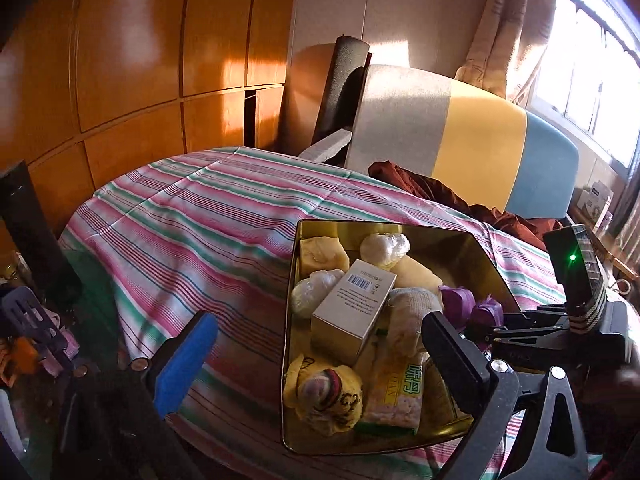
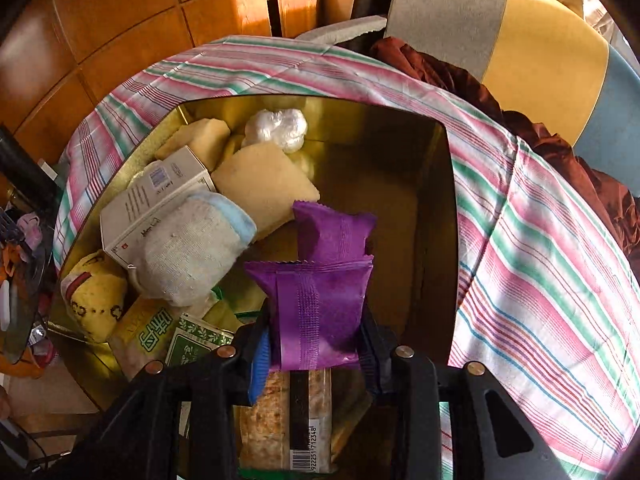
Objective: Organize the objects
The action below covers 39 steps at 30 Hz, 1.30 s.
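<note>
A gold tin box point(image 1: 484, 256) point(image 2: 436, 184) sits on a striped cloth and holds a white carton point(image 1: 352, 304) point(image 2: 148, 204), sponges, a sock point(image 2: 188, 252), snack packs and a purple packet point(image 2: 334, 232). My right gripper point(image 2: 316, 340) is shut on a second purple packet point(image 2: 316, 312) and holds it over the box. My left gripper point(image 1: 320, 364) is open and empty above the box's near left side. The right gripper's body point(image 1: 568, 320) shows at the right of the left wrist view.
The striped cloth point(image 1: 192, 216) covers the surface. A dark red garment point(image 1: 440, 192) and a grey, yellow and blue cushion point(image 1: 472, 136) lie behind the box. Wooden cabinets point(image 1: 140, 60) stand at the back. Small clutter point(image 1: 28, 344) sits at the left edge.
</note>
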Available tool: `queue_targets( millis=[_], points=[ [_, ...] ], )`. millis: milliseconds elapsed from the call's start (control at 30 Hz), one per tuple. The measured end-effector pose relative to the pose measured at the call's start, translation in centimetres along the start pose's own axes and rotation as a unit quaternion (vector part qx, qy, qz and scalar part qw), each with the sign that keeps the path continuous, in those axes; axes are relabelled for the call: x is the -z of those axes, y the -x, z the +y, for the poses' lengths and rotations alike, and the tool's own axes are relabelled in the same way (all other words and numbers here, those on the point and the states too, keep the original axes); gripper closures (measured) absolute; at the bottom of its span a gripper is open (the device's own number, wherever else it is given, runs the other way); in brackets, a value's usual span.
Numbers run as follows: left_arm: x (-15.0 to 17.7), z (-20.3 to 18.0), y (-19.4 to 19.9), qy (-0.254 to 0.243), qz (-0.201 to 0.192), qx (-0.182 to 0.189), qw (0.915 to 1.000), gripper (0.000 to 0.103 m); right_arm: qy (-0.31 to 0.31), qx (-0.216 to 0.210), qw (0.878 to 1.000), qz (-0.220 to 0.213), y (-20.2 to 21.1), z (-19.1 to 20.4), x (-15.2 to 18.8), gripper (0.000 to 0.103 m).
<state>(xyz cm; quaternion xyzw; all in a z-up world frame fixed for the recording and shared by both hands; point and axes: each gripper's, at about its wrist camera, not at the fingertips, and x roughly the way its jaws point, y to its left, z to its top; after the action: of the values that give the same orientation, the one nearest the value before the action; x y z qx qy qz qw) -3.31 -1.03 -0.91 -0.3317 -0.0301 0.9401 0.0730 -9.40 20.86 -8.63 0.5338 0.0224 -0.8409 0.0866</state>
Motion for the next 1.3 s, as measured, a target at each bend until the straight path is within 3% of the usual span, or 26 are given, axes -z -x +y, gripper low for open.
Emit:
queue_targets(
  millis=[67, 333, 467, 700, 933, 1033, 1300],
  points=[
    [-0.1, -0.2, 0.1, -0.005, -0.006, -0.009, 0.9999, 0.000, 0.001, 0.003, 1.000, -0.006, 0.3, -0.1, 0.3, 0.056],
    [0.1, -1.6, 0.4, -0.019, -0.016, -0.050, 0.9984, 0.000, -0.016, 0.022, 0.998, -0.054, 3.0, -0.1, 1.3, 0.056],
    [0.1, -2.1, 1.1, -0.005, -0.024, -0.043, 0.9988, 0.000, -0.020, 0.063, 0.994, -0.092, 5.3, 0.7, 2.4, 0.056],
    [0.2, -3.1, 2.2, 0.011, -0.023, -0.038, 0.9990, 0.000, -0.064, 0.095, 0.985, -0.132, 8.1, 1.4, 5.1, 0.056],
    [1.5, -4.1, 3.1, 0.009, -0.017, -0.027, 0.9995, 0.000, -0.077, 0.117, 0.978, -0.156, 9.6, 2.7, 7.4, 0.054],
    [2.0, -4.5, 3.3, 0.003, -0.011, -0.022, 0.9997, 0.000, -0.088, 0.118, 0.975, -0.168, 10.0, 2.6, 7.5, 0.041],
    [2.6, -4.5, 3.2, 0.014, -0.005, -0.010, 0.9998, 0.000, -0.100, 0.120, 0.970, -0.186, 11.0, 2.2, 6.9, 0.041]
  ],
)
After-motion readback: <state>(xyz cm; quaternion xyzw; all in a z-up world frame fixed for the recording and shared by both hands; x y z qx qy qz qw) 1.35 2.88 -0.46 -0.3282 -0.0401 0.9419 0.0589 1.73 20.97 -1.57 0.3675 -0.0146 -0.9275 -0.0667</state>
